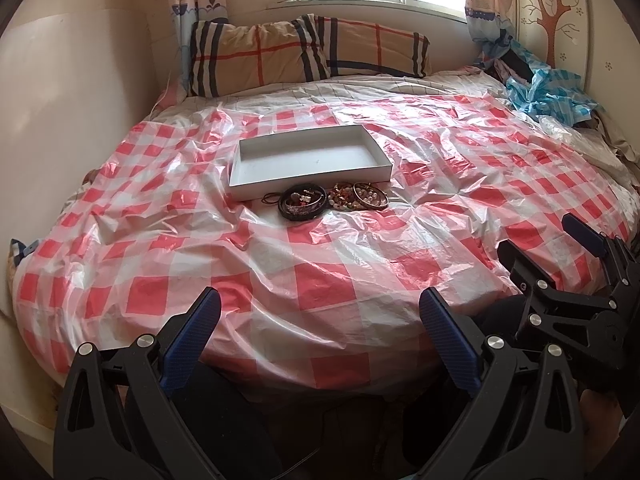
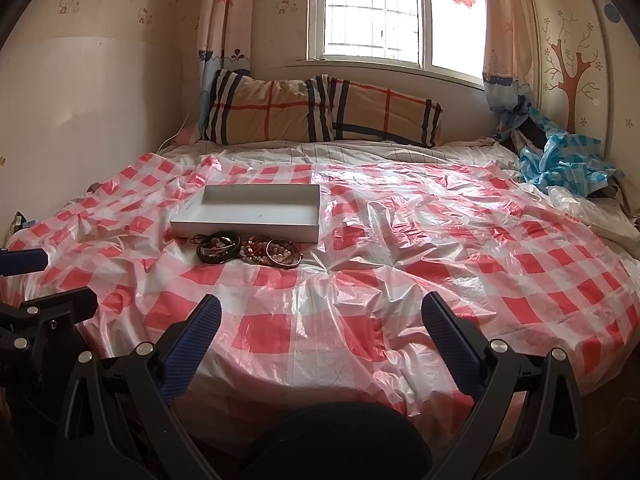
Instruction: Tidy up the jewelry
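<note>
An empty white shallow box (image 1: 308, 160) (image 2: 252, 216) lies on the red-and-white checked plastic sheet (image 1: 320, 272) (image 2: 400, 248) that covers the bed. Just in front of it sits a heap of jewelry: a black bangle (image 1: 303, 202) (image 2: 218, 247), beaded bracelets (image 1: 342, 197) (image 2: 256, 254) and a gold bangle (image 1: 370, 196) (image 2: 284, 258). My left gripper (image 1: 320, 320) hovers open at the bed's near edge, well short of the jewelry. My right gripper (image 2: 320, 324) is open too and holds nothing; it also shows at the right of the left wrist view (image 1: 536, 244).
Two plaid pillows (image 1: 280, 54) (image 2: 304, 110) lean against the wall under the window. A crumpled blue checked plastic sheet (image 1: 544, 88) (image 2: 560, 160) and clothes pile up at the bed's far right corner. A wall borders the bed on the left.
</note>
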Demonstrator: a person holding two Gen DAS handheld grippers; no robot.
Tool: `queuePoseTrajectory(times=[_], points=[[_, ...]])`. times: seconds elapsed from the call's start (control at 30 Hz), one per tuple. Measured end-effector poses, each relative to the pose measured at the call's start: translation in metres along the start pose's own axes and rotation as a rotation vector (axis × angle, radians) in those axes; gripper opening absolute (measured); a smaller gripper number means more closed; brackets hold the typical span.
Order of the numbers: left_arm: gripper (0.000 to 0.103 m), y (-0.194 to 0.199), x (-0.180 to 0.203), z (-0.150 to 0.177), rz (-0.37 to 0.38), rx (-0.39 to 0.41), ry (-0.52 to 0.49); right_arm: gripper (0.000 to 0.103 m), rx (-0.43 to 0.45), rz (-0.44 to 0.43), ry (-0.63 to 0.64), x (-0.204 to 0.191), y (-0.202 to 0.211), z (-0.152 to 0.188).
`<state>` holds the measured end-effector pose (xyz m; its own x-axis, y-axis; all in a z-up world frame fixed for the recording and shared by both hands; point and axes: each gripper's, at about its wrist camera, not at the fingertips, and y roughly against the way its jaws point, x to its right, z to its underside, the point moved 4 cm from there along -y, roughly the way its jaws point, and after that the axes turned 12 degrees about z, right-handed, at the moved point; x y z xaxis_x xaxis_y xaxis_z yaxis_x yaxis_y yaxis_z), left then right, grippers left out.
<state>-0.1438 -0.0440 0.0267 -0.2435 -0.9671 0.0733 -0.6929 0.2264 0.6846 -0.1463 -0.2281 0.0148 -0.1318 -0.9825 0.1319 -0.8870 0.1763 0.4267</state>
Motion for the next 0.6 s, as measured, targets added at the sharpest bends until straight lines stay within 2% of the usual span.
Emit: queuePoseTrajectory(times=[0.37,0.53,0.6], points=[[0.095,-0.014,-0.010,0.005,0.009,-0.021,0.016,0.096,-0.001,0.009,0.028,-0.003,-0.002,0.002],[0.095,-0.024,-0.014,0.003,-0.001,-0.029,0.015,0.096,-0.115,-0.039,0.086,-0.009,-0.019,0.007],[0.095,-0.027,-0.019,0.001,-0.006,-0.025,0.023,0.096,-0.121,-0.042,0.118,-0.011,-0.026,0.002]])
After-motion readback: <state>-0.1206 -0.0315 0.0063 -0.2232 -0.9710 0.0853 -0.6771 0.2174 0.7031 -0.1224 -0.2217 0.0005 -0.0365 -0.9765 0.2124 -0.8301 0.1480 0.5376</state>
